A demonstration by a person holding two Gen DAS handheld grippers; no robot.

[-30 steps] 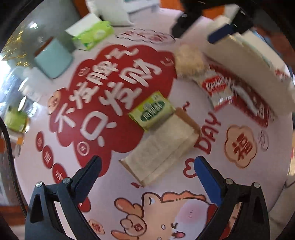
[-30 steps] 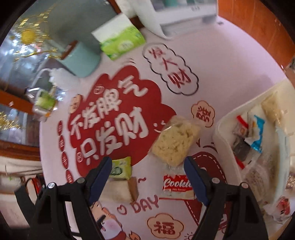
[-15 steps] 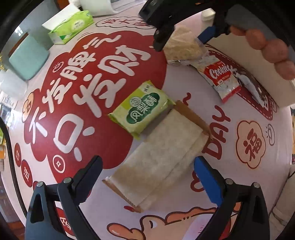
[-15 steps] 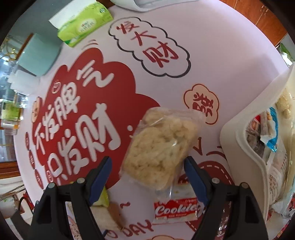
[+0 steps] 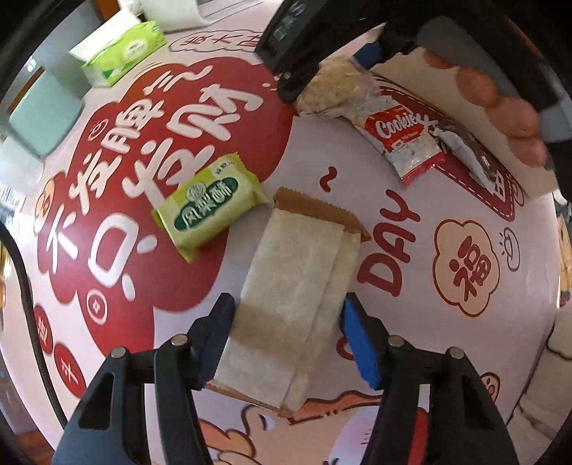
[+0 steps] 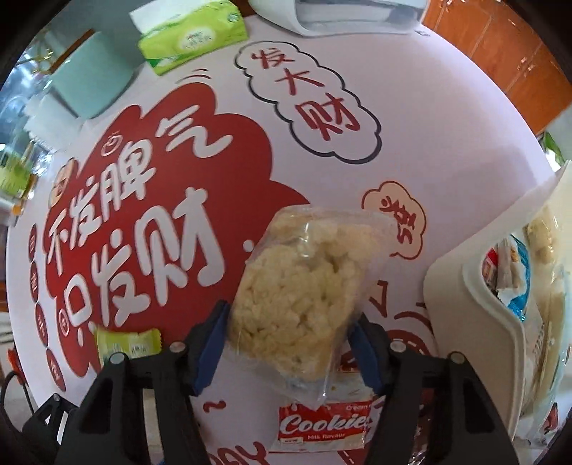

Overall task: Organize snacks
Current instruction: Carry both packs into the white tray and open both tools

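My left gripper (image 5: 287, 339) has closed around the near end of a long beige wrapped snack bar (image 5: 296, 286) lying on the table. A green pineapple-cake packet (image 5: 209, 204) lies just left of it. My right gripper (image 6: 289, 350) is shut on a clear bag of puffed rice cake (image 6: 304, 293), also in the left wrist view (image 5: 332, 89). A red Cookie packet (image 6: 321, 425) lies under it, also in the left wrist view (image 5: 404, 139). The white snack basket (image 6: 475, 311) stands at the right, holding several snacks.
A green tissue box (image 6: 193, 35) and a teal box (image 6: 89, 86) stand at the table's far left. A white appliance (image 6: 357, 14) stands at the back. The tablecloth (image 6: 447, 125) is pink with red print.
Both grippers moved down and forward and closed: the left onto the beige bar, the right onto the rice cake bag.
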